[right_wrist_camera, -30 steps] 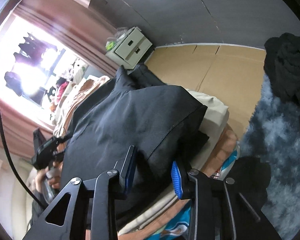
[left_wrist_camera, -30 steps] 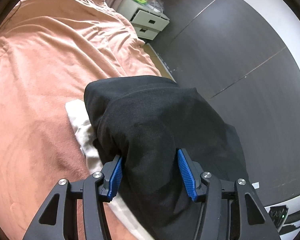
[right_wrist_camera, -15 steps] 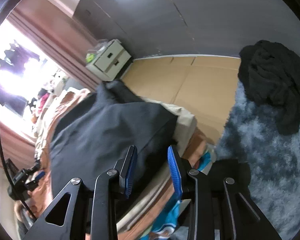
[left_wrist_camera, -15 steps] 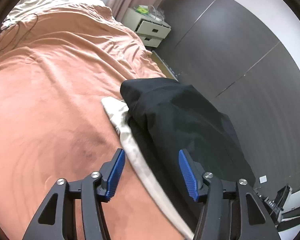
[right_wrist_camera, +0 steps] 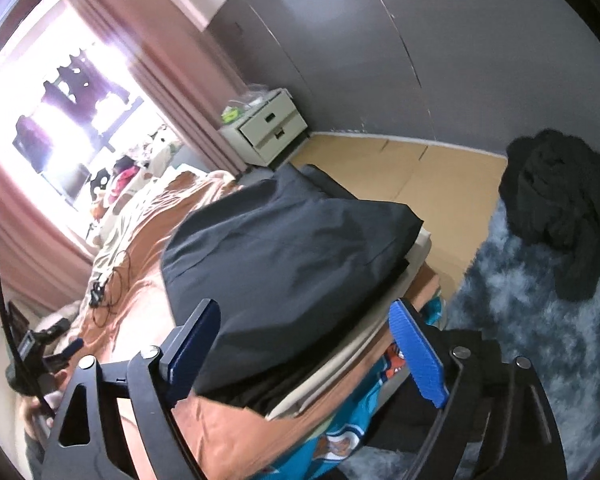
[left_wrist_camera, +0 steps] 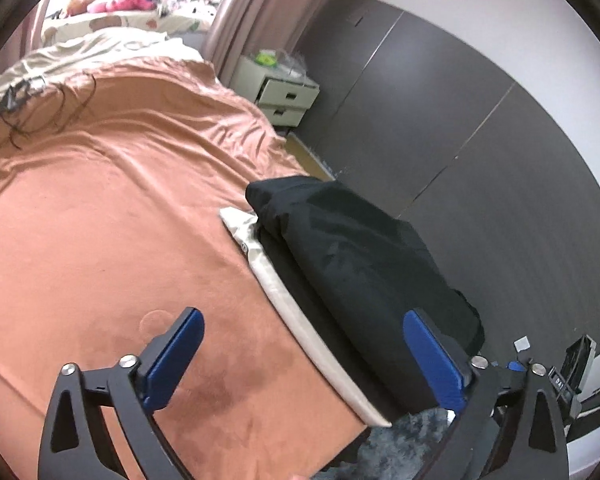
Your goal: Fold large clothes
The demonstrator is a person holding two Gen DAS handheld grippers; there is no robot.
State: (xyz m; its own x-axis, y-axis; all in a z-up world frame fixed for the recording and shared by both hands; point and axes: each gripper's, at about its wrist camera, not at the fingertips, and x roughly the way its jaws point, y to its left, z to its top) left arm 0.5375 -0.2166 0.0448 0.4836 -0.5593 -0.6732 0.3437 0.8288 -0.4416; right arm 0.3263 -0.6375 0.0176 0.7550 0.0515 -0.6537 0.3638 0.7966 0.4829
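Folded black garment [left_wrist_camera: 356,256] atop cream cloth [left_wrist_camera: 284,292], both grippers' jaws opening, empty.

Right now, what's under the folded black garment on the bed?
Under the folded black garment lies a cream folded piece, its edge sticking out, on the orange bedspread. More dark fabric shows between them; how many layers it covers is hidden.

Black folded garment [left_wrist_camera: 352,256] on cream cloth [left_wrist_camera: 276,284], terracotta blanket [left_wrist_camera: 100,208]

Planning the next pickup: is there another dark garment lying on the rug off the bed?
Yes: in the right wrist view a crumpled black garment lies on the shaggy blue-grey rug, apart from the bed.
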